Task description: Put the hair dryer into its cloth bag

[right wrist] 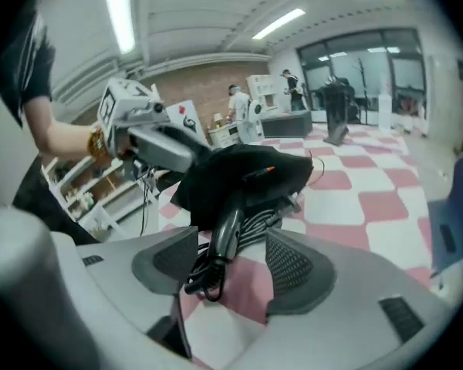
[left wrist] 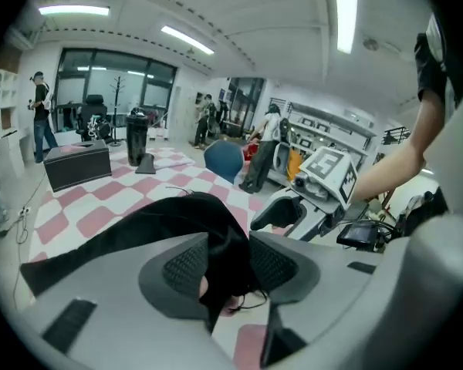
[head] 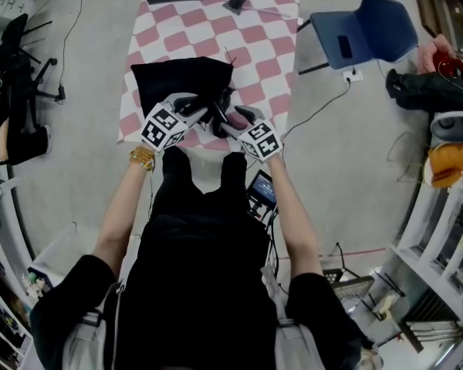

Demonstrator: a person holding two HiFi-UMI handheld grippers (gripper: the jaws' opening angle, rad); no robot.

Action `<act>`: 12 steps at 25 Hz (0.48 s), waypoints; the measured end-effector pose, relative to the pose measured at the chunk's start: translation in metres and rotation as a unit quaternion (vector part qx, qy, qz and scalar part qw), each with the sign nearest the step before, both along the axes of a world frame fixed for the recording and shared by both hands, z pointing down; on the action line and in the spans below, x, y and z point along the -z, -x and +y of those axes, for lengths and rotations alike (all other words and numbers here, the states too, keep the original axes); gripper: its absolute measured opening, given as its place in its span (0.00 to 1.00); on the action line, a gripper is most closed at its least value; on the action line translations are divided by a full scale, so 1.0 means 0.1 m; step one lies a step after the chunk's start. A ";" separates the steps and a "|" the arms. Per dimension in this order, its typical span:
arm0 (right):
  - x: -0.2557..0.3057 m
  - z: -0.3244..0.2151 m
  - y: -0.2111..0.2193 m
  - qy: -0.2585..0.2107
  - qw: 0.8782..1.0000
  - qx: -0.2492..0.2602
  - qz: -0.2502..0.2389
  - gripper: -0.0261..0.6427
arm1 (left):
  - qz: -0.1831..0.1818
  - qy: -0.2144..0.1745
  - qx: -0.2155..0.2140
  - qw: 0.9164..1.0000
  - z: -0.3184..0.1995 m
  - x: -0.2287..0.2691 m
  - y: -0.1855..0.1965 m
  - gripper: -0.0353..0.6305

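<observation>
Sliding the hair dryer (right wrist: pixel 230 223) into its cloth bag (head: pixel 181 79), centre frame on the bench (head: pixel 264 23), handle (right wrist: pixel 220 247) sticking out. Left claw (left wrist: pixel 230 264) released around bag cloth, right claw (right wrist: pixel 231 264) released astride handle; next, regrip and push.

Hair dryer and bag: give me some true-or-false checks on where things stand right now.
1. The hair dryer is partly inside the cloth bag, with its handle sticking out. True.
2. The right gripper has its jaws clamped on the handle. False: the jaws stand apart, with the handle and cord between them.
3. The bag lies on a pink-and-white checked tablecloth. True.
4. The blue chair stands left of the table. False: it is at the table's right in the head view.
5. The left gripper has nothing between its jaws. False: black bag cloth sits between them.
</observation>
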State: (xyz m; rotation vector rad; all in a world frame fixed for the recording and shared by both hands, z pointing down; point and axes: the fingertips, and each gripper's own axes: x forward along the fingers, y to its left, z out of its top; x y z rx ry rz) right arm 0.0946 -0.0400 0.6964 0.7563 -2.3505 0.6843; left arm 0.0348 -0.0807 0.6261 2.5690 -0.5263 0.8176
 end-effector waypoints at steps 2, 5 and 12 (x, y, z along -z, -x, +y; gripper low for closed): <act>-0.13 0.06 0.02 0.048 0.998 -0.022 -0.034 0.45 | -0.019 0.012 0.008 1.000 0.14 -0.14 -0.01 0.37; -0.39 0.16 0.14 0.104 0.994 -0.031 -0.028 0.47 | -0.049 0.026 0.038 0.998 0.26 -0.40 -0.04 0.42; -0.44 0.05 0.16 0.072 0.996 -0.055 0.001 0.26 | -0.071 0.009 0.073 0.995 0.18 -0.56 -0.19 0.38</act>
